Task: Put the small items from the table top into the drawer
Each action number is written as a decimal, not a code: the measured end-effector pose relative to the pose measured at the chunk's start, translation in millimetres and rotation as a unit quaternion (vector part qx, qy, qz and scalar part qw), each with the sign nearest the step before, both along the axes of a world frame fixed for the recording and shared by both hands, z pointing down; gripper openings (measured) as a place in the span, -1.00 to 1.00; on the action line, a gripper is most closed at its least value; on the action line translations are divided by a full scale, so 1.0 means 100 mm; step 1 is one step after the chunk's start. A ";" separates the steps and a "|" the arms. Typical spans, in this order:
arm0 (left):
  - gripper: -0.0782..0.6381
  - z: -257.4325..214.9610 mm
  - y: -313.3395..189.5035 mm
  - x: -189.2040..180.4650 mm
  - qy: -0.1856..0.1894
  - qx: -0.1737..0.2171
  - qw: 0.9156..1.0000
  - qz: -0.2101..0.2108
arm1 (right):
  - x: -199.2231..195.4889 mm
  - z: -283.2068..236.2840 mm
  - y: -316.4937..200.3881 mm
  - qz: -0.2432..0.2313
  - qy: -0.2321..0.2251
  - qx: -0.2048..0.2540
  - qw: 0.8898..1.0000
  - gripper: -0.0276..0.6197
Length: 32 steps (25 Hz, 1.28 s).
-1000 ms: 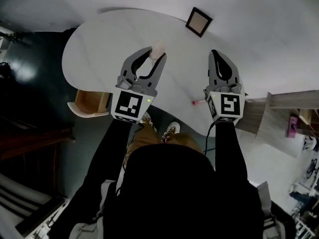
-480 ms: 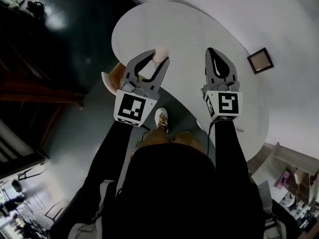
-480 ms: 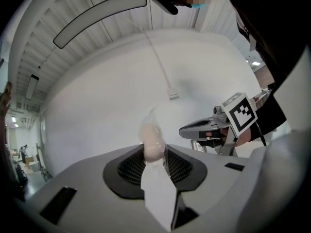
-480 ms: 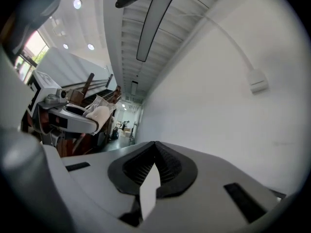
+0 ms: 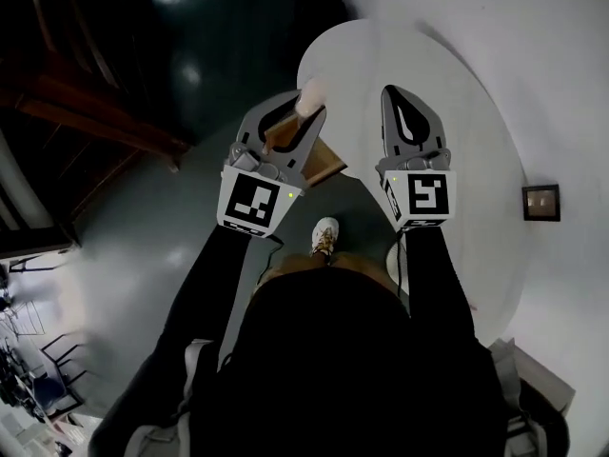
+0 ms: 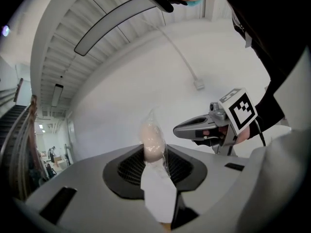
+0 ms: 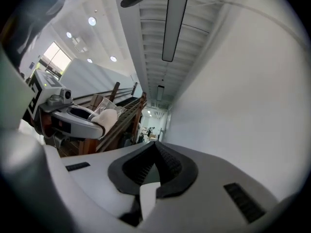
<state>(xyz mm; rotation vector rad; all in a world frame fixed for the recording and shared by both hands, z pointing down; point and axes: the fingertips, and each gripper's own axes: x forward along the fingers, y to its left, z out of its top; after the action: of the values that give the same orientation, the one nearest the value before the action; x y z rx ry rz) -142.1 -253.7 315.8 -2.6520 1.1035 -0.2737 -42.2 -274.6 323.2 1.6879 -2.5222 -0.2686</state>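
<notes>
Left gripper (image 5: 301,112) clamped on wrapped pink item (image 6: 152,142); pale lump in clear film stands up past jaw tips. Item held in air at left edge of white table (image 5: 457,103), not resting on table top. Wooden drawer (image 5: 329,163) juts from under same table edge, showing directly beneath held item in head view. Right gripper (image 5: 395,98) over table beside left one, jaws pressed together, nothing between them. Person's shoe (image 5: 325,236) on floor (image 5: 143,246) near table.

White rounded table (image 5: 476,112), dark glossy floor (image 5: 190,55) and wooden stairs (image 5: 95,112) to its left, dark-framed square (image 5: 540,202) on white wall (image 5: 571,65) to its right.
</notes>
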 end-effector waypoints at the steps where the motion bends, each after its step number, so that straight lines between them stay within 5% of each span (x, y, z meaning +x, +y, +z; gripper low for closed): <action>1: -0.46 0.01 -0.04 -0.11 0.002 -0.003 1.000 -0.010 | -0.13 -0.01 -0.05 -0.012 0.003 0.001 1.000 -0.84; 13: -0.46 0.27 -0.35 -0.51 0.012 -0.038 0.998 -0.043 | -0.55 0.11 -0.43 -0.056 0.025 -0.026 0.998 -0.84; 20: -0.46 1.48 -0.47 -0.61 -0.024 -0.145 0.988 -0.050 | -0.56 0.27 -0.55 -0.056 0.040 -0.042 0.997 -0.84; 28: -0.44 2.98 -0.25 -0.61 -0.091 -0.302 0.947 -0.058 | -0.34 0.35 -0.56 -0.042 0.036 -0.047 0.997 -0.84; 32: -0.40 3.53 -0.11 -0.59 -0.104 -0.407 0.905 -0.062 | -0.30 0.39 -0.54 -0.038 0.036 -0.053 0.997 -0.84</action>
<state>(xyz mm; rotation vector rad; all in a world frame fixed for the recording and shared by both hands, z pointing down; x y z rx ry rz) -201.2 -265.2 668.6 -3.1063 1.2825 -1.2586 -72.1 -329.0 362.2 1.5187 -2.5050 -0.1934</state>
